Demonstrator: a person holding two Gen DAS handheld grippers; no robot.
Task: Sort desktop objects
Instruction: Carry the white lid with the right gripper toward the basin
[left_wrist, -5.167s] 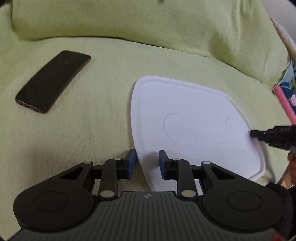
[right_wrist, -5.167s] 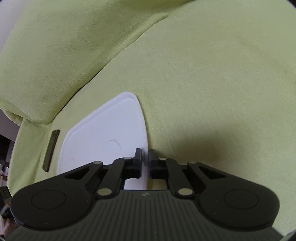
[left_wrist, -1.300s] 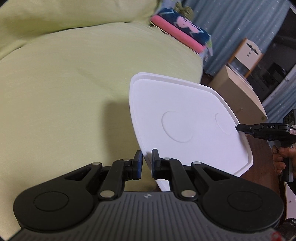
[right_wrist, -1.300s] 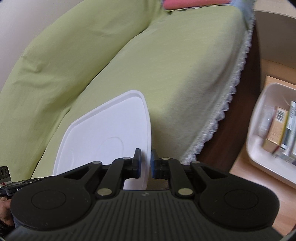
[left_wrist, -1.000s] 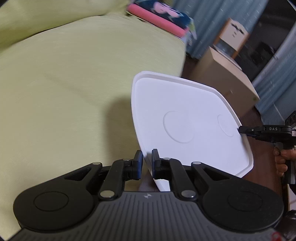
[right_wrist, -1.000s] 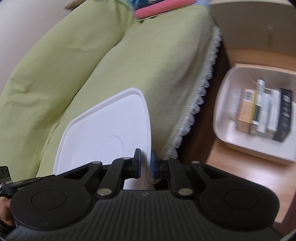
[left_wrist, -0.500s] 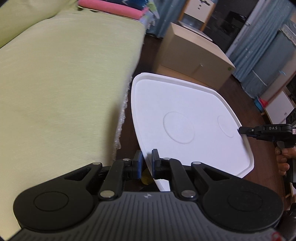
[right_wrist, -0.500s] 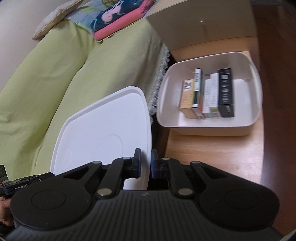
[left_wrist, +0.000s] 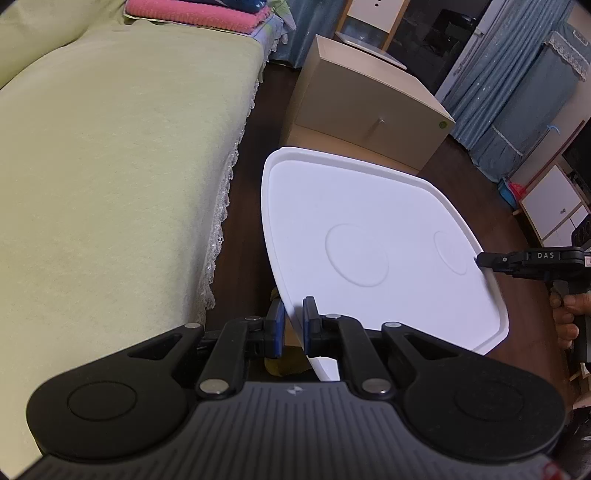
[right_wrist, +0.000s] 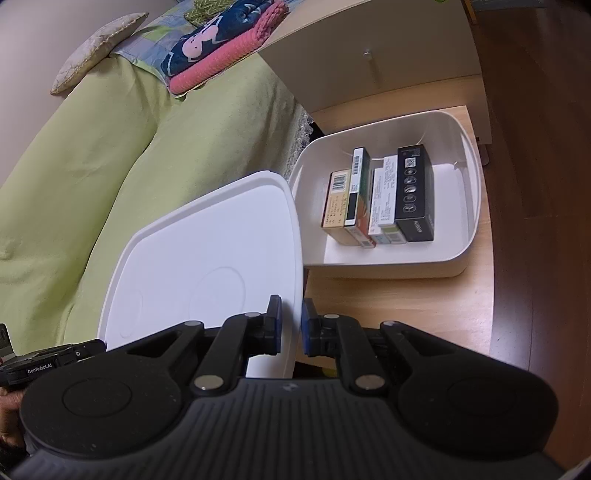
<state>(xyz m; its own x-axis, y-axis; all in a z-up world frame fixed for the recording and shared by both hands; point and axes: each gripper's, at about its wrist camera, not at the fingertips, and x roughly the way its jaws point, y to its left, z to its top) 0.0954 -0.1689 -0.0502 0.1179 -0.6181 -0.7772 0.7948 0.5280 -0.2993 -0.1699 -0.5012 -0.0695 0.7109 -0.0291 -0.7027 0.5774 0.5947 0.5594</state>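
Two tools, left tool (left_wrist: 292, 325) and right tool (right_wrist: 291, 321), each clamping one white lid (left_wrist: 369, 236), one bin (right_wrist: 469, 206), five boxes (right_wrist: 380, 195).

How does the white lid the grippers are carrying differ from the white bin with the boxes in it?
The white lid is flat and shallow-rimmed; the white bin is deep-walled. The lid is held in the air, gripped at opposite edges by the left gripper and right gripper; the bin rests on a wooden surface. Both are white with rounded corners.
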